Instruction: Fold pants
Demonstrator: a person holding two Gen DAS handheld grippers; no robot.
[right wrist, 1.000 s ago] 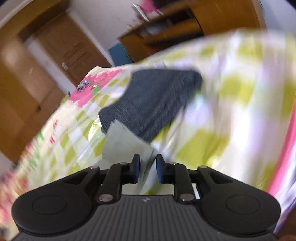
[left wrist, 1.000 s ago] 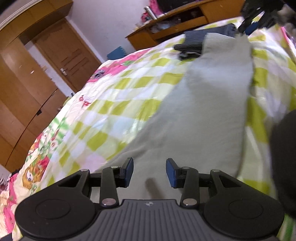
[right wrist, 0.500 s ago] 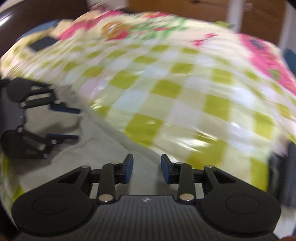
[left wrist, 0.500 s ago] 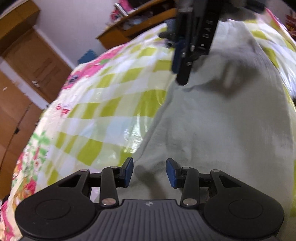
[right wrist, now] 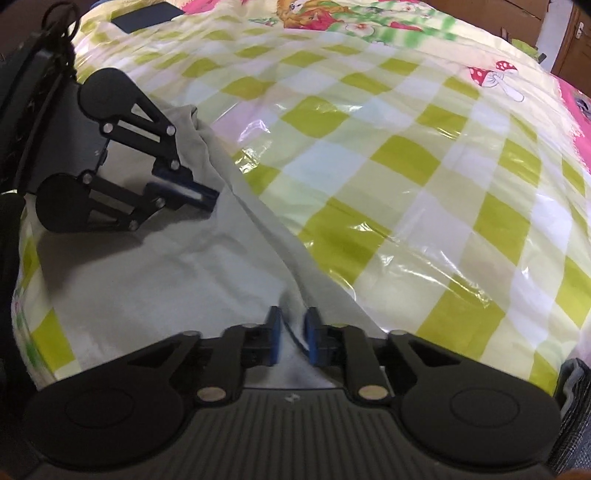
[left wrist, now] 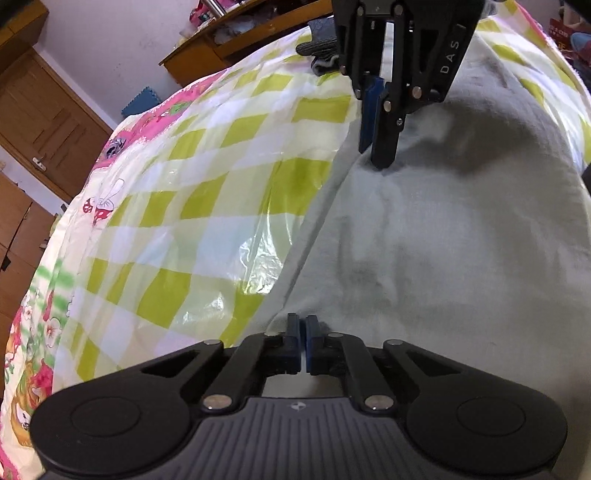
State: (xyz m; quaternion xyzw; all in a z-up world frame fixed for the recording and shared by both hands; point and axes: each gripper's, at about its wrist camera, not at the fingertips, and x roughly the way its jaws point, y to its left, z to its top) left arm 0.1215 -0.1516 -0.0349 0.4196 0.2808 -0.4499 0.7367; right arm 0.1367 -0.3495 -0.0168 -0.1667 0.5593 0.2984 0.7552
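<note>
On the bed lies 1 pair of pale grey pants (left wrist: 443, 236), spread flat. 2 grippers are in view: 1 left gripper (left wrist: 303, 341) and 1 right gripper (right wrist: 291, 338), each with 2 fingers carrying 2 blue pads. 1 checked bedspread (right wrist: 406, 155) covers the bed, under 1 clear plastic sheet (left wrist: 221, 258). 1 darker grey folded garment (left wrist: 321, 48) sits at the far end of the pants. On the bedspread print, 1 red mushroom (right wrist: 498, 74) shows in the right wrist view. 1 wooden door (left wrist: 48, 122) and 1 wooden desk (left wrist: 236, 40) stand beyond the bed. 1 dark flat object (right wrist: 147, 16) lies near the bed's far corner.
</note>
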